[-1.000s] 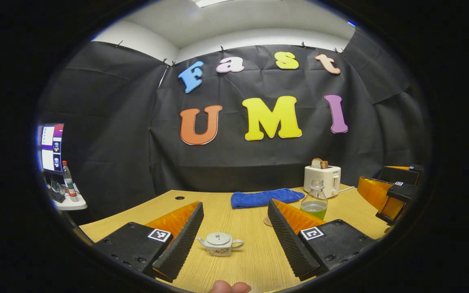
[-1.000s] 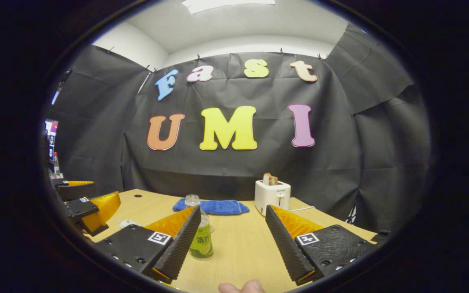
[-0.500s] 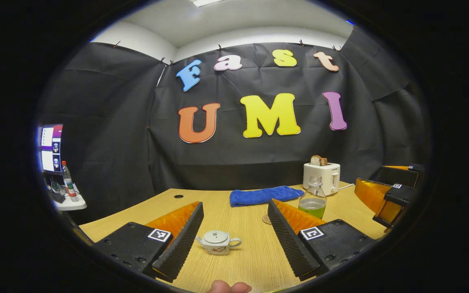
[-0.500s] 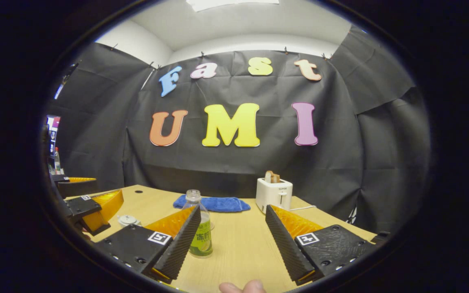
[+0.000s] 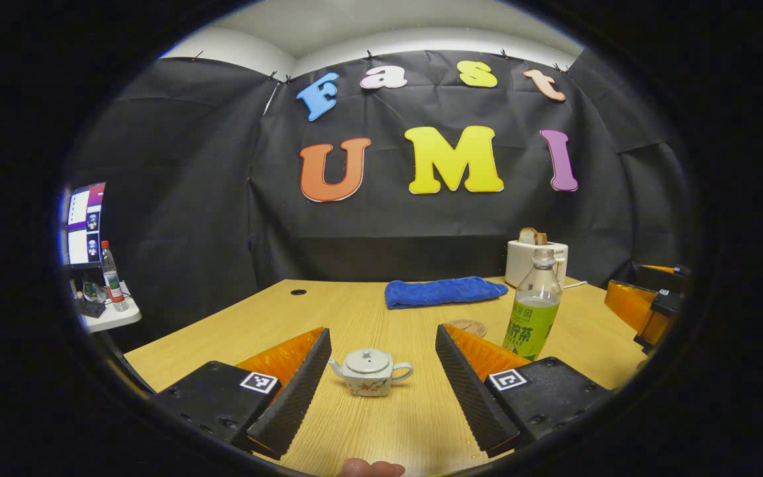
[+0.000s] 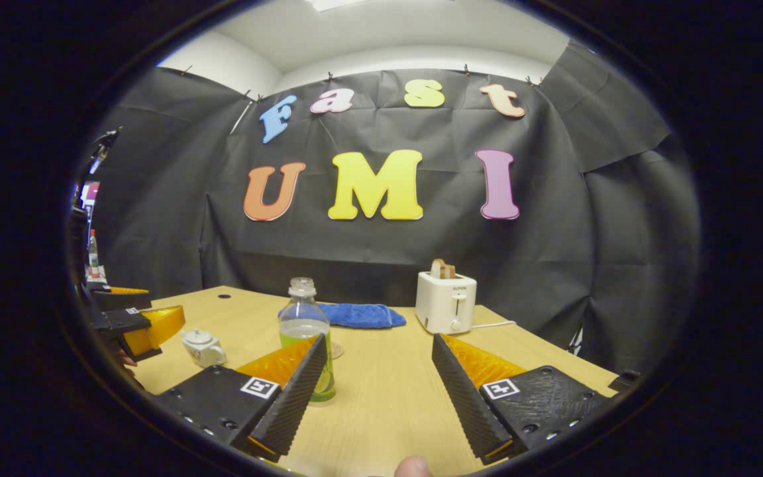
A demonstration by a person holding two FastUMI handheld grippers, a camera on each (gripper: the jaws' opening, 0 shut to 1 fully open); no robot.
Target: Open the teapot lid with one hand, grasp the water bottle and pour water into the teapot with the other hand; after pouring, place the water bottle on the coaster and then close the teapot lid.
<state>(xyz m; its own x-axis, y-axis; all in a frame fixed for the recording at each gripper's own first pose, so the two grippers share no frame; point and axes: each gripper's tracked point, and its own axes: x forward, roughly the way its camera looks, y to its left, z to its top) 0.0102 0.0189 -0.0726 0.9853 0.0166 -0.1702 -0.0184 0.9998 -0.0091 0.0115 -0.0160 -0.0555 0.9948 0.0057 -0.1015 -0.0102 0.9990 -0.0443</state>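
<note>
While lid sits on teapot, approaching: left claw and right claw agape, empty. Next: pinch lid knob, then seize water bottle.

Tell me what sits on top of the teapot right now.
The teapot has its lid seated on top, knob up. Nothing else is on it. What the pot holds is hidden by the lid.

Right gripper spread at bottom, water bottle lower centre-left, teapot lower left, toaster centre.
</note>
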